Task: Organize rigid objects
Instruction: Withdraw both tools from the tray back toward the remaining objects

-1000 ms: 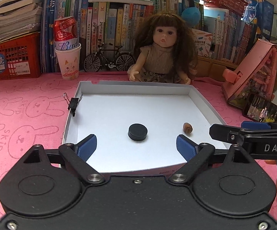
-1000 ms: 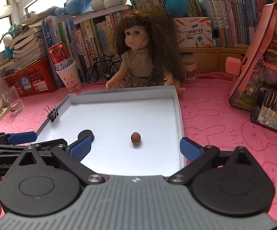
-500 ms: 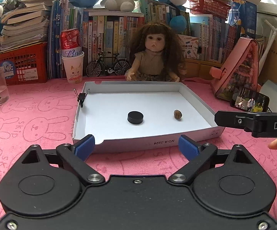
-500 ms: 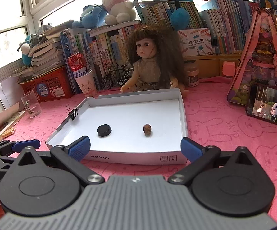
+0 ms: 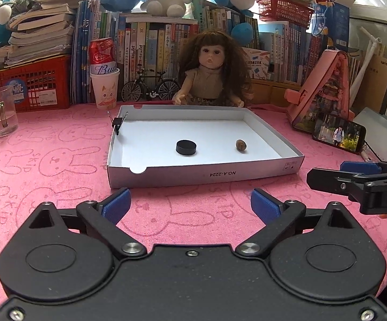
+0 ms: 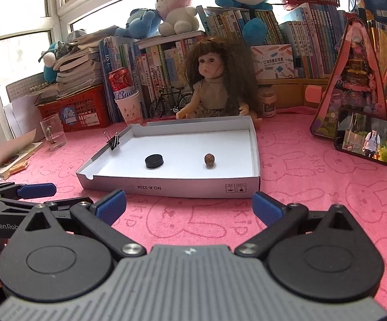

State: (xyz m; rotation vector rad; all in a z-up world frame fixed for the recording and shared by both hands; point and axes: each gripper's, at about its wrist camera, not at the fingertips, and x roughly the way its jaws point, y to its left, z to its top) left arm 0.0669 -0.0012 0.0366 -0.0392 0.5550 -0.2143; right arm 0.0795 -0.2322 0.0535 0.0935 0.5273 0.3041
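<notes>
A shallow white box lid point(image 5: 201, 178) point(image 6: 166, 187) lies on the pink mat. Inside it rest a black round puck point(image 5: 185, 147) point(image 6: 154, 161) and a small brown nut point(image 5: 241, 144) point(image 6: 209, 159). A black binder clip point(image 5: 117, 123) point(image 6: 114, 140) is clamped on its left wall. My left gripper point(image 5: 190, 208) hovers over the mat in front of the lid, its jaws opening wide with nothing between them. My right gripper point(image 6: 189, 210) stands open beside it, also empty and short of the lid. Each gripper shows at the edge of the other's view.
A doll point(image 5: 212, 72) sits behind the lid before a row of books. A red can in a paper cup point(image 5: 104, 80), a glass mug point(image 5: 2, 111), a red crate point(image 5: 27, 85), a phone point(image 5: 338, 135) and a pink toy house point(image 5: 324, 91) ring the mat.
Both grippers have drawn back from over the lid to the mat in front of it. The puck and the nut stayed in place.
</notes>
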